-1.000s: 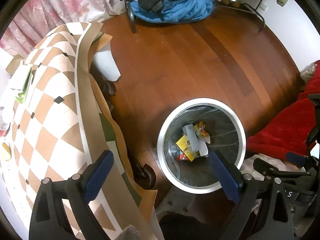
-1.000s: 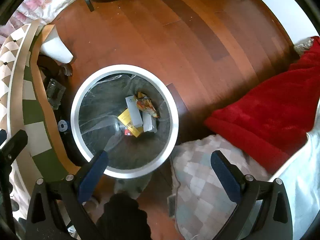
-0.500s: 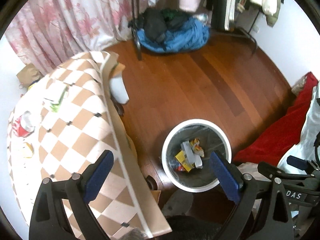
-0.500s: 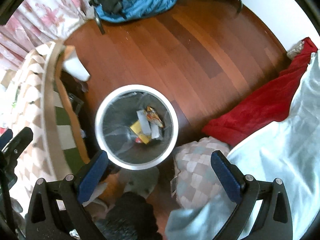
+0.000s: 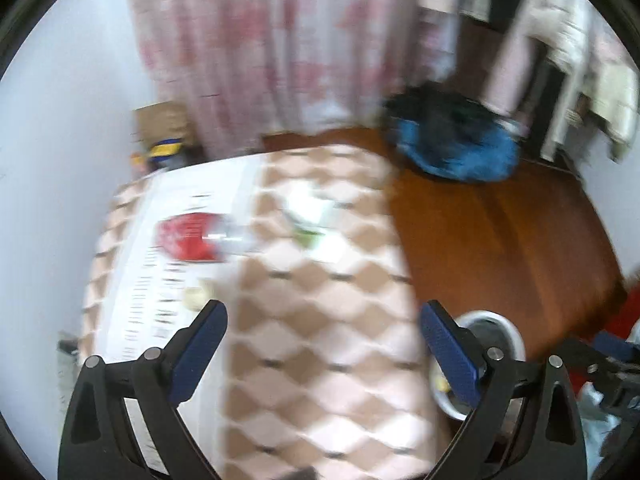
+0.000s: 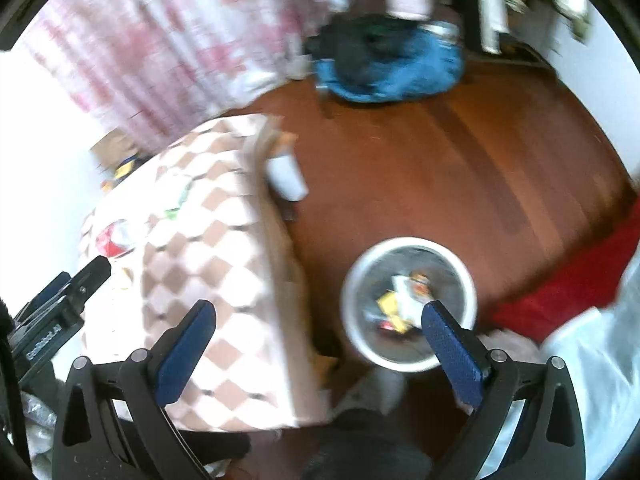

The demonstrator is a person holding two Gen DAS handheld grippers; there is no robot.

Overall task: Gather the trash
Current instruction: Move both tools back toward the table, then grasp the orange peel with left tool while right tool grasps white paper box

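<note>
Both views are motion-blurred. My left gripper is open and empty above the checkered tablecloth. On the table lie a red wrapper, a green-and-white wrapper and a small pale scrap. The white-rimmed trash bin stands on the wooden floor beside the table and holds yellow, white and orange trash. My right gripper is open and empty, high above the table edge and the bin. The bin's rim shows behind my left gripper's right finger.
A blue and black clothes pile lies on the wooden floor by the pink floral curtain. A red blanket and white bedding lie right of the bin. A cardboard box stands behind the table.
Both grippers have risen and swung left, away from the bin toward the table. The tabletop and its trash have come into the left wrist view.
</note>
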